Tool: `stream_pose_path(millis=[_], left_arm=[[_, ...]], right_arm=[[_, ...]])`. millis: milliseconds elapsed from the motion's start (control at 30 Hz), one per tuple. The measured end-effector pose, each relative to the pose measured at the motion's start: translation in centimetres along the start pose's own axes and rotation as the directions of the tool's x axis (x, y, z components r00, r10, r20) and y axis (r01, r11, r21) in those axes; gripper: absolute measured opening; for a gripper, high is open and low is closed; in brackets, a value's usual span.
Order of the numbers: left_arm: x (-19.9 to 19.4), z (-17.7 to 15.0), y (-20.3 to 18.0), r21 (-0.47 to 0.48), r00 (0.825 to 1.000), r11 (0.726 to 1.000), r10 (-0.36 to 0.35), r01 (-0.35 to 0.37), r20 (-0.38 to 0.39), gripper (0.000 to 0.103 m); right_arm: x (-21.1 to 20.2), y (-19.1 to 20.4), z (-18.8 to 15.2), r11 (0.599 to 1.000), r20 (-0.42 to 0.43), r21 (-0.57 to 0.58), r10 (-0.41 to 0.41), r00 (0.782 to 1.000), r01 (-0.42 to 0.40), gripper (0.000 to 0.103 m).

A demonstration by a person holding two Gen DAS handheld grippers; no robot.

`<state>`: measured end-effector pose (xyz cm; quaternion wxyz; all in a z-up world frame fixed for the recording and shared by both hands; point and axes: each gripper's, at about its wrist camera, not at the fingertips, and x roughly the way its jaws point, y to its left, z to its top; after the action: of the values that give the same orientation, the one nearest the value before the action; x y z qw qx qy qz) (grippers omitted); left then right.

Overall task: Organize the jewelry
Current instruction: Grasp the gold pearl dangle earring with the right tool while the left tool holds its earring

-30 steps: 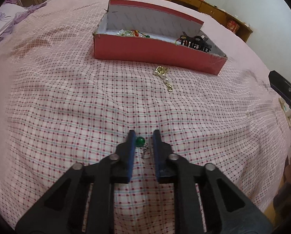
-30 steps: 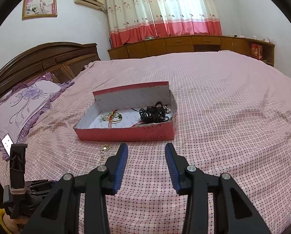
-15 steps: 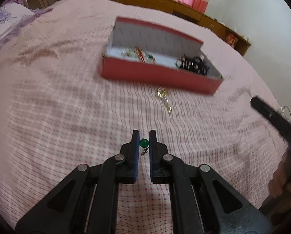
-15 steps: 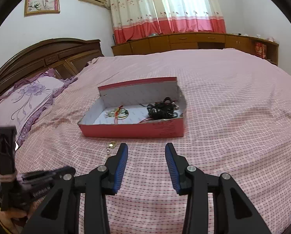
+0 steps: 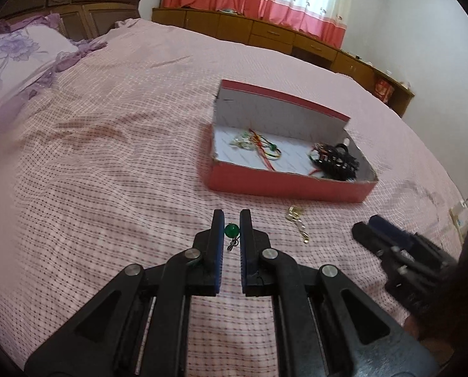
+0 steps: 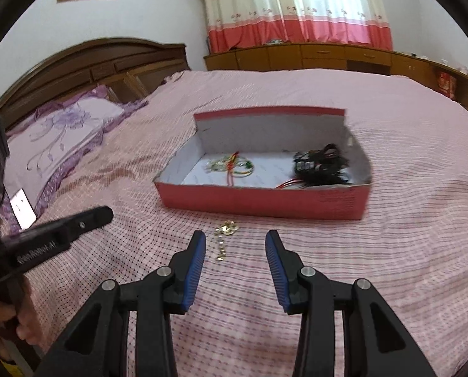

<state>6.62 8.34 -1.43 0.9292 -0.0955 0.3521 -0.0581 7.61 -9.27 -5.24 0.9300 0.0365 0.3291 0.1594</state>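
My left gripper (image 5: 232, 224) is shut on a green bead earring (image 5: 232, 230) and holds it above the pink checked bedspread, short of the red box (image 5: 284, 185). The box is open and holds colourful cord jewelry (image 5: 259, 146) and a black tangle of pieces (image 5: 336, 160). A gold chain piece (image 5: 298, 223) lies on the bedspread in front of the box. My right gripper (image 6: 235, 245) is open and empty, hovering just short of the gold chain (image 6: 223, 240), with the red box (image 6: 265, 202) beyond it. The left gripper shows at the left edge of the right wrist view (image 6: 61, 235).
A purple flowered pillow (image 6: 55, 144) and a phone (image 6: 23, 209) lie at the left by the wooden headboard (image 6: 86, 62). Low wooden cabinets (image 6: 328, 59) run along the far wall under pink curtains. The bed's edge falls away at the right of the left wrist view.
My left gripper closed on the green bead earring and lifted it off the bedspread toward the box. My right gripper moved closer to the gold chain and the box, still open.
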Motion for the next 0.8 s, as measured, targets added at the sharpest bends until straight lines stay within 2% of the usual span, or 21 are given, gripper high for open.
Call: stream_pose_path(millis=[367,567,800], left_arm=[[0.9,-0.1,2.3,-0.048,1.000,0.999,0.017,-0.018,-0.012,0.000],[1.3,-0.2,2.5,-0.061,1.000,0.998,0.013,-0.014,-0.017,0.000],[1.3,-0.2,2.9,-0.075,1.000,0.997,0.012,-0.013,-0.015,0.000]], right_arm=[[6.7,1.7,0.4,1.000,-0.125,-0.014,-0.009,0.992,0.007,0.043],[9.3,1.8,0.9,0.999,-0.170,0.020,-0.023,0.985,0.026,0.043],[10.9,2.4,0.6,0.998,-0.202,-0.005,-0.062,0.977,0.062,0.042]])
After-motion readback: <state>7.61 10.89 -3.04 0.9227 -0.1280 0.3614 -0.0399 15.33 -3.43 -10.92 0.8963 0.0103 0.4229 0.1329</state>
